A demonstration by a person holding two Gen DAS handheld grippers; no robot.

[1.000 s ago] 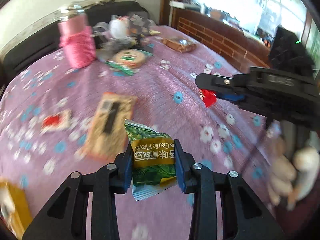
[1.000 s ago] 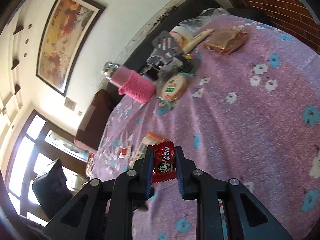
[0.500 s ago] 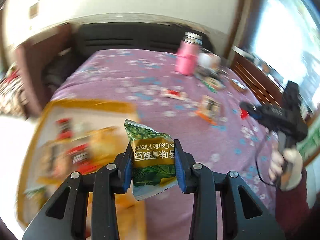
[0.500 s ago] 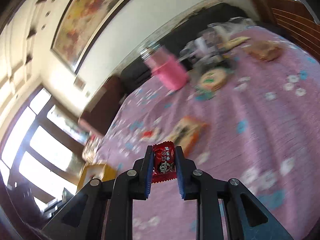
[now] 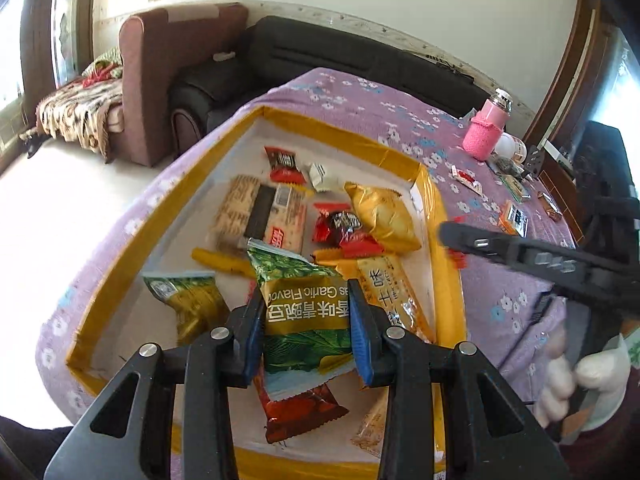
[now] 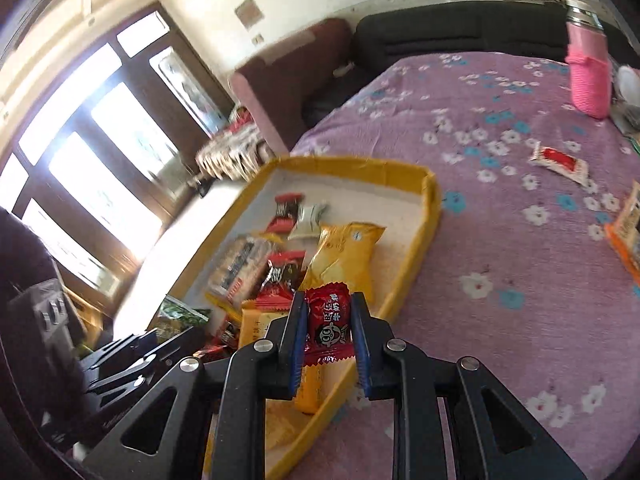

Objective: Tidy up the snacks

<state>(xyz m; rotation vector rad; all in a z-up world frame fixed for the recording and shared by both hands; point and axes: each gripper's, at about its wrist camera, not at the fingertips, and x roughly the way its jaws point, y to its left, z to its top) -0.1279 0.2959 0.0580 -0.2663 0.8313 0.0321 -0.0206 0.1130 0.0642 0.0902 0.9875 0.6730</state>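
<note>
My left gripper (image 5: 307, 320) is shut on a green and yellow garlic-flavour pea packet (image 5: 306, 312) and holds it above the yellow-rimmed tray (image 5: 120, 256), over its near end. The tray holds several snack packets. My right gripper (image 6: 328, 332) is shut on a small red candy packet (image 6: 329, 328) and hovers over the tray's right rim (image 6: 416, 256). The right gripper also shows in the left wrist view (image 5: 452, 240), to the right of the tray.
The tray lies on a purple flowered tablecloth (image 6: 520, 240). Loose snacks lie on the cloth: a red and white sachet (image 6: 560, 162) and an orange packet (image 6: 628, 228). A pink bottle (image 6: 588, 72) stands at the far end. A sofa (image 5: 320, 60) lies beyond the table.
Both grippers have swung left from the loose snacks to the tray, still holding their packets. The tray now fills the near view.
</note>
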